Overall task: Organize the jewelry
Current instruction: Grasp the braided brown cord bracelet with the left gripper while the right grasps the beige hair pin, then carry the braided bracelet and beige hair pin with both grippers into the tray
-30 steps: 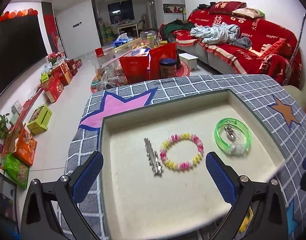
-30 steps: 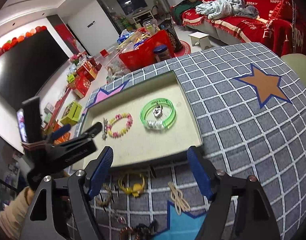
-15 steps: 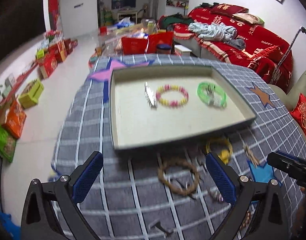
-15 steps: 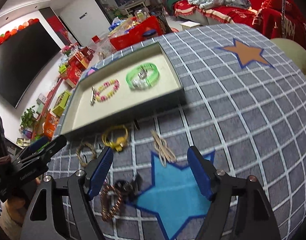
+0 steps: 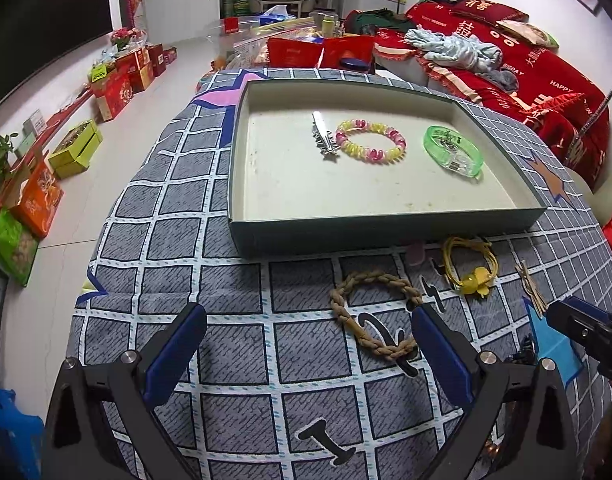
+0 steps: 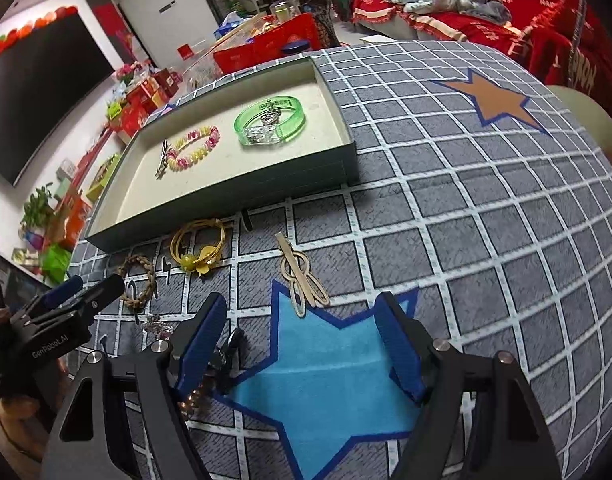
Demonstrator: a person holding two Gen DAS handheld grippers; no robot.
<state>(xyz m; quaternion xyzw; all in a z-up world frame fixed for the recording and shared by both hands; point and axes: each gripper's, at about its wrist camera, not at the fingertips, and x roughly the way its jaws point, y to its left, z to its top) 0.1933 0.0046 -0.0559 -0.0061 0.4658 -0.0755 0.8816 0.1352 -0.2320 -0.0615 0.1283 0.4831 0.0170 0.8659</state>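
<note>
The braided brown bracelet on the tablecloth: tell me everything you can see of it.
The braided brown bracelet is a loop of twisted tan cord, fibrous like rope or raffia, lying flat on the grey checked tablecloth just in front of the tray, outside it. The loop is roughly oval. A yellow hair tie lies to its right, apart from it. The left gripper is open; its right finger overlaps the loop's edge in the left wrist view, and contact cannot be told.

three pieces in tray (image 5: 386,232); braided bracelet (image 5: 376,312) before it.

Left gripper (image 5: 306,350) jaws spread, empty; right gripper (image 6: 297,348) likewise, both angled down.
</note>
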